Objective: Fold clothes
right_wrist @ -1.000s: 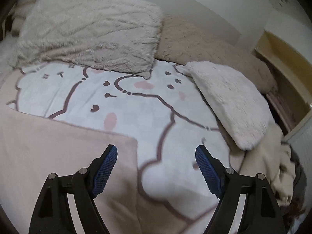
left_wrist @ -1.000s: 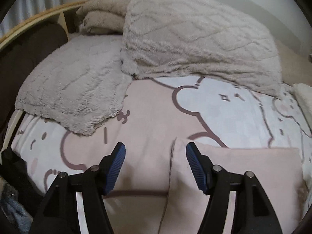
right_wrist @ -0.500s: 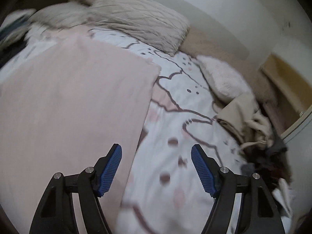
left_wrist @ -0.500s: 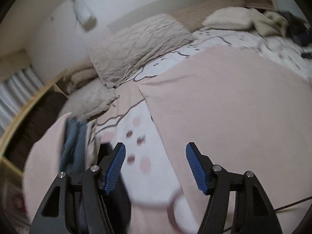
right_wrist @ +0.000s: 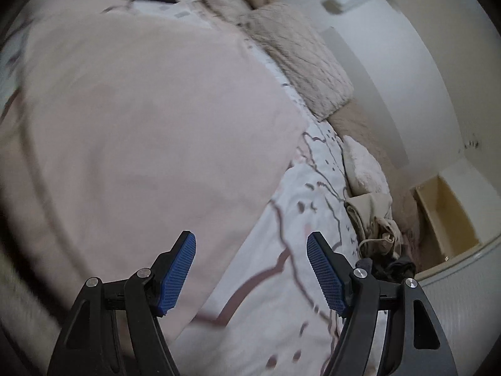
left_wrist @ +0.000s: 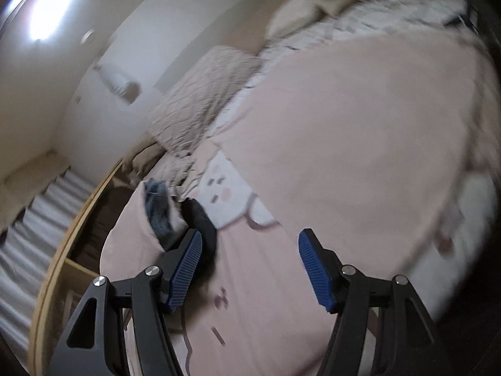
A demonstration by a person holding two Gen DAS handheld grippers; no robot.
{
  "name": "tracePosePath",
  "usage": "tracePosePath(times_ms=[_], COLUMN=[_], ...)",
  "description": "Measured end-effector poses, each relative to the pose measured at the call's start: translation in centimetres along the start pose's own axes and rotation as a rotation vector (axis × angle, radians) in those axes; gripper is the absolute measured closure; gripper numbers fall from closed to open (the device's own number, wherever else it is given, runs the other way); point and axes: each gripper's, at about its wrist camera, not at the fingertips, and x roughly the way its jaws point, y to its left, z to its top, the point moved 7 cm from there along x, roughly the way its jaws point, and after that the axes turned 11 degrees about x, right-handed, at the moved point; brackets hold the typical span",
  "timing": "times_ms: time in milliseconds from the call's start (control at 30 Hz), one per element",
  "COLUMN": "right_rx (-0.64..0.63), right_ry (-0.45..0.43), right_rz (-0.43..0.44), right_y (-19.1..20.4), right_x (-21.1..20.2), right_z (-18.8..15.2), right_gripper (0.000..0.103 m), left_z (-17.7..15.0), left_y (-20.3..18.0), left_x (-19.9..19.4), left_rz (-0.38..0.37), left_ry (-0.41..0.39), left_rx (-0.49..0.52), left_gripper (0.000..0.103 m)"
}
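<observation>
**Both grippers empty above pink garment on bed**

On the bed's white cartoon-printed bedspread [right_wrist: 281, 282], a large pale pink smooth-fabric garment [left_wrist: 360, 131] is lying spread flat, and it is filling most of both views. The left gripper [left_wrist: 249, 269] is hanging above the bedspread just beside the garment's near edge — its blue ribbed pads [left_wrist: 186, 269] are standing wide apart and are gripping nothing. The right gripper [right_wrist: 250, 272] is likewise spread wide and empty; its left pad is sitting over the garment's edge and its right pad over bare bedspread.

A beige quilted fluffy pillow [right_wrist: 300, 59] is lying at the garment's far side, near the wall. In the left wrist view a small heap of blue-grey and black clothes [left_wrist: 169, 213] is lying just beyond the left finger, next to a curved pale wooden bed frame [left_wrist: 62, 250]. In the right wrist view a crumpled cream cloth [right_wrist: 372, 216] is sitting at the bedspread's right edge. Both views are showing motion blur — fine detail cannot be told.
</observation>
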Motion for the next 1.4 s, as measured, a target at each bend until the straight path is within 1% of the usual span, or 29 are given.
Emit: tracePosePath(times_ms=[33,100,200,300,400,533,633,700,733,767,800,833,867,900,933,967,1000,1033,1100,1133,1167,1200,1233,1267,1300,1333,1400], right_rx=[-0.021,-0.047,-0.014,0.008,-0.017,-0.034,-0.105,-0.18,-0.211,-0.236,-0.259,-0.274,-0.284,-0.292,-0.301,-0.312,-0.327,-0.346,-0.378,-0.389,-0.396,-0.403,-0.397,-0.387,-0.377,-0.339,-0.25], right_ry=[0.001,0.007,0.023,0.016,0.011,0.001,-0.031,-0.07,-0.085,-0.088,-0.086,-0.074,-0.057,-0.045,-0.046,-0.051,-0.061,-0.073,-0.102,-0.115,-0.123,-0.129,-0.124,-0.115,-0.107,-0.103,-0.1], right_rz=[-0.008,-0.017,0.01,0.048,0.026,-0.044,-0.146,-0.218,-0.243,-0.262,-0.279,-0.289,-0.296,-0.298,-0.291,-0.282,-0.28,-0.282,-0.277,-0.269,-0.262,-0.255,-0.241,-0.223,-0.206,-0.189,-0.17], right_y=[0.5,1.4,2.4,3.8,5.1,5.8,6.4,7.0,7.2,7.1,6.9,6.7,6.3,6.1,6.1,6.1,6.1,6.2,6.7,6.9,7.1,7.3,7.3,7.2,7.1,6.6,5.1], right_x=[-0.5,-1.3,-2.3,-3.4,-3.1,-2.3,-1.6,-1.4,-1.3,-1.1,-0.8,-0.3,0.2,0.5,0.8,1.0,1.1,1.1,0.8,0.6,0.5,0.3,0.3,0.3,0.3,0.1,-0.6], right_z=[-0.8,-2.3,-3.8,-4.4,-4.5,-4.2,-4.2,-4.2,-4.2,-4.3,-4.4,-4.7,-5.1,-5.4,-5.6,-5.8,-5.8,-5.8,-5.5,-5.4,-5.3,-5.2,-5.1,-5.0,-4.9,-4.4,-3.0], right_gripper=[0.029,0.029,0.029,0.029,0.029,0.029,0.029,0.029,0.033,0.039,0.051,0.058,0.063,0.071,0.076,0.078,0.078,0.078,0.078,0.079,0.079,0.079,0.082,0.093,0.103,0.103,0.103], left_z=[-0.3,-0.6,-0.8,-0.5,0.1,1.5,2.4,2.5,2.5,2.6,2.6,2.3,1.9,1.7,1.4,1.2,1.0,0.7,0.3,0.2,0.1,0.1,0.1,0.1,0.2,0.3,0.8], left_y=[-1.2,-3.4,-6.2,-8.1,-9.0,-8.8,-8.4,-8.2,-8.1,-8.0,-7.9,-7.8,-7.7,-7.6,-7.4,-7.3,-7.2,-7.1,-7.4,-7.6,-7.8,-8.1,-8.4,-8.5,-8.0,-7.3,-4.6], left_x=[-0.5,-1.4,-2.4,-1.7,-0.6,0.9,2.2,2.4,2.4,2.5,2.5,2.5,2.4,2.5,2.6,2.7,2.8,2.9,3.1,3.1,3.2,3.3,3.4,3.4,3.4,3.3,2.9], left_rz=[-0.022,-0.036,-0.049,-0.033,0.005,0.065,0.109,0.12,0.124,0.128,0.132,0.135,0.137,0.136,0.133,0.131,0.128,0.126,0.114,0.106,0.095,0.081,0.066,0.042,0.019,-0.003,-0.018], left_ry=[-0.01,-0.036,-0.073,-0.064,-0.056,-0.053,-0.045,-0.045,-0.046,-0.047,-0.048,-0.042,-0.034,-0.023,-0.012,-0.001,0.011,0.024,0.041,0.045,0.047,0.049,0.054,0.059,0.064,0.069,0.075], left_rx=[0.028,0.1,0.195,0.26,0.291,0.286,0.26,0.253,0.25,0.248,0.245,0.25,0.257,0.258,0.257,0.256,0.255,0.261,0.27,0.27,0.271,0.277,0.279,0.259,0.211,0.155,0.012], left_gripper=[0.039,0.039,0.039,0.039,0.039,0.038,0.039,0.039,0.039,0.038,0.038,0.038,0.038,0.039,0.04,0.045,0.053,0.057,0.07,0.073,0.08,0.095,0.102,0.102,0.102,0.102,0.102])
